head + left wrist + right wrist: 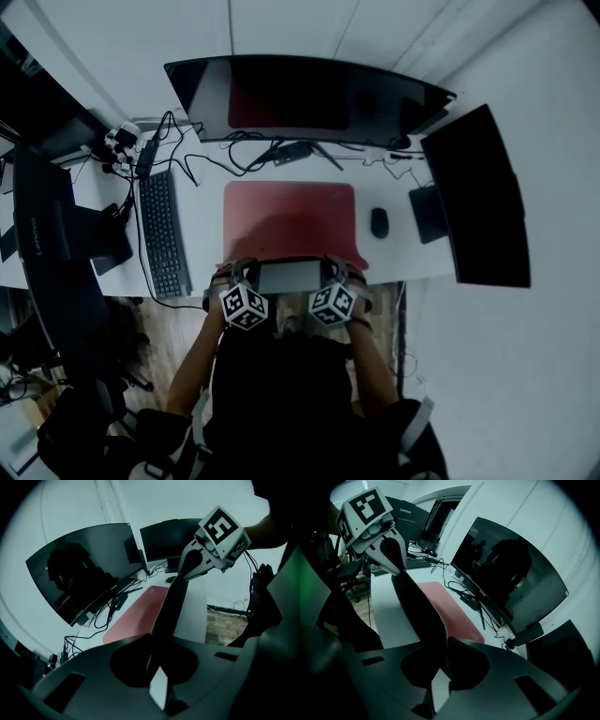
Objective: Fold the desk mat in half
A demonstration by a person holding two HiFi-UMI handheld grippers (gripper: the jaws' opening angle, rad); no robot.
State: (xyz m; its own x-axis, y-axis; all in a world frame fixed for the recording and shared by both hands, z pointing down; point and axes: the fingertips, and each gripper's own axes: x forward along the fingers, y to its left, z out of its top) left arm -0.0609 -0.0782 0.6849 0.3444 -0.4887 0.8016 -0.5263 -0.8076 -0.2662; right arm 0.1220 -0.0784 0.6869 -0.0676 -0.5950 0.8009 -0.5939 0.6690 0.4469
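A red desk mat (291, 216) lies on the white desk (202, 234) in front of the curved monitor. Its near edge is lifted off the desk, and the dark underside (289, 277) shows as a strip between the two grippers. My left gripper (242, 279) is shut on the near left corner, my right gripper (333, 277) on the near right corner. In the left gripper view the mat's dark underside (171, 606) rises from my jaws (154, 667) to the right gripper (186, 571). The right gripper view shows the same band (419, 611) running from my jaws (443, 667) to the left gripper (397, 564).
A curved monitor (300, 98) stands behind the mat and a second screen (478, 202) at the right. A mouse (379, 222) lies just right of the mat, a keyboard (164, 234) to its left. Cables (253, 155) run under the monitor. A person's arms and lap fill the bottom.
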